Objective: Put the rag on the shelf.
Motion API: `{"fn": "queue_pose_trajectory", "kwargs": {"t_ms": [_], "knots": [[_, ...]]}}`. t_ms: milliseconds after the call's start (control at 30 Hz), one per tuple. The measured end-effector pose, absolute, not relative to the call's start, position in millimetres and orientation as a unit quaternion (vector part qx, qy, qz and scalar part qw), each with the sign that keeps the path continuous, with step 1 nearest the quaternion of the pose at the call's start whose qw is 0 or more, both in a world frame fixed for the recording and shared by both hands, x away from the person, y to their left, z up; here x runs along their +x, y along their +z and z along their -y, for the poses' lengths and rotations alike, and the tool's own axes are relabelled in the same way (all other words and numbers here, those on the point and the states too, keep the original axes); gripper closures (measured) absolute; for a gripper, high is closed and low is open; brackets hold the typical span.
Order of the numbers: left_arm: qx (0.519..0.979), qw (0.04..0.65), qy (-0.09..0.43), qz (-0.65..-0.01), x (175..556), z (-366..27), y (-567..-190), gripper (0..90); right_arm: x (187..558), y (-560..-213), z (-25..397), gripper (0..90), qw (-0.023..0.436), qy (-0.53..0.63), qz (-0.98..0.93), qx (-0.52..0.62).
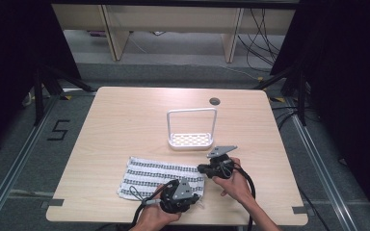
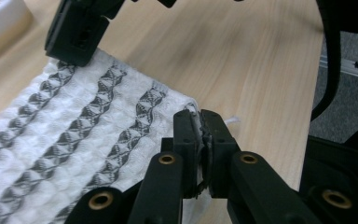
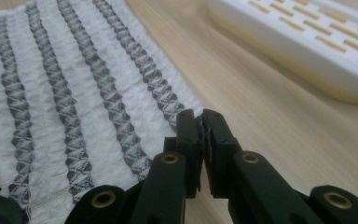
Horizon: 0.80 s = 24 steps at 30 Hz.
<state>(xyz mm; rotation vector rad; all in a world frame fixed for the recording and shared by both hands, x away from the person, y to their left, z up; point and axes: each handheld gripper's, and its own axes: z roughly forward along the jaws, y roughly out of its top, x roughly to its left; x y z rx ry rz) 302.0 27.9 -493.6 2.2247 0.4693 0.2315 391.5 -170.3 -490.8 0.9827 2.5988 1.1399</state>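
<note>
1. Your high view looks forward and down from your side onto the whole table point(image 1: 125, 110), from well back.
2. Your left gripper view sits low and close, looking along its jaws at the cloth point(image 2: 74, 140) corner.
3. Your right gripper view sits equally close, facing the cloth and rack point(image 3: 307, 51).
4. All three views share the cloth.
</note>
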Motion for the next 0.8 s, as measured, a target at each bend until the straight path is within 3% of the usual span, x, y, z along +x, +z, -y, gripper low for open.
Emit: {"fn": "queue_pose_trajectory", "kwargs": {"t_ms": [467, 667, 800], "knots": [[0.857, 0.462, 0.11, -0.199, 303.6, -54.2, -445.2, 85.3, 387.0, -448.1, 165.7, 86.8, 0.068, 0.424, -0.844, 0.322], [0.848, 0.476, 0.123, -0.2, 304.5, -65.5, -414.4, 85.3, 387.6, -415.4, 165.1, 86.9, 0.056, 0.449, -0.83, 0.328], [0.84, 0.488, 0.138, -0.195, 305.5, -73.3, -390.6, 85.3, 389.6, -389.1, 166.2, 86.9, 0.073, 0.462, -0.827, 0.311]]}}
